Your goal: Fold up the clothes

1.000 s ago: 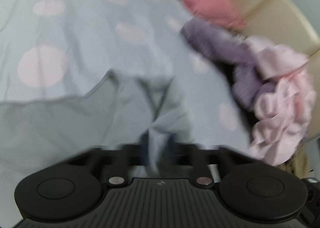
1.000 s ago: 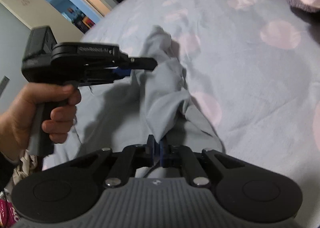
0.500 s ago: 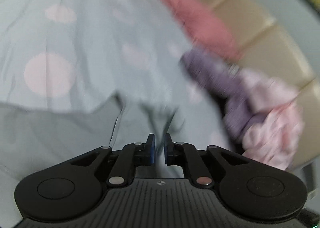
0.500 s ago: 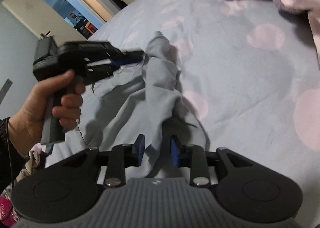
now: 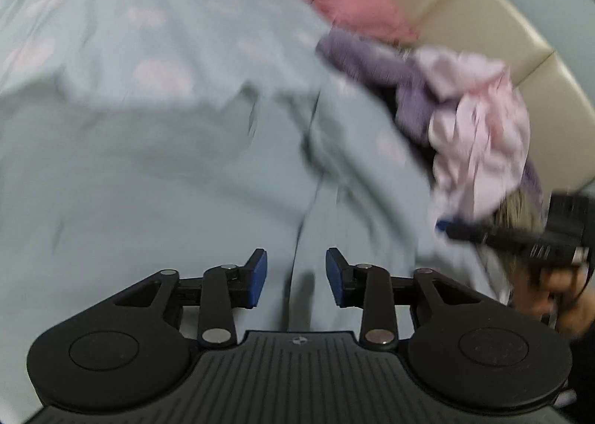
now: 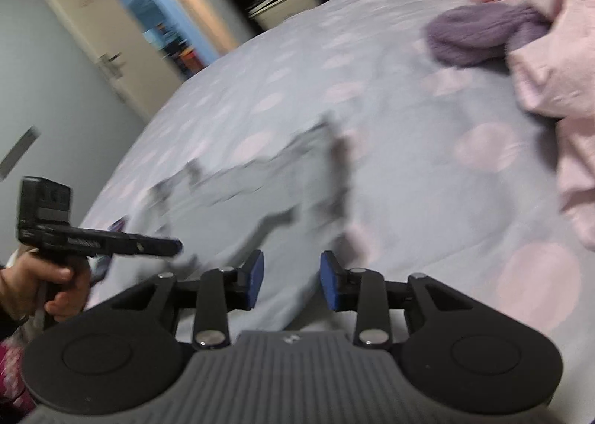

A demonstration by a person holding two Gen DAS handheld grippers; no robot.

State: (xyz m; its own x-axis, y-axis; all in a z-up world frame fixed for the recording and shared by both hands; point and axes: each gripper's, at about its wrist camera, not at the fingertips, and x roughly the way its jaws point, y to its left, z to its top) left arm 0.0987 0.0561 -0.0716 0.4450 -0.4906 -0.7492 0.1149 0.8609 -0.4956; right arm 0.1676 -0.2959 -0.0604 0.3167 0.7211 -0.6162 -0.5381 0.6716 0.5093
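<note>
Broadly, a pale blue bedsheet with pink dots (image 6: 427,171) fills both views. On it lies a rumpled grey-blue garment (image 5: 193,178), spread under both grippers. Left gripper (image 5: 296,277) and right gripper (image 6: 292,280) hover with jaws wide, holding nothing.

The right gripper (image 6: 292,281) hangs with its blue-padded jaws apart above a pale blue-grey garment (image 6: 260,208) lying on a spotted bedsheet (image 6: 427,171). At far left a hand (image 6: 55,281) holds the left gripper (image 6: 177,245). A purple knit (image 6: 479,34) and pink clothing (image 6: 557,89) lie beyond.
</note>
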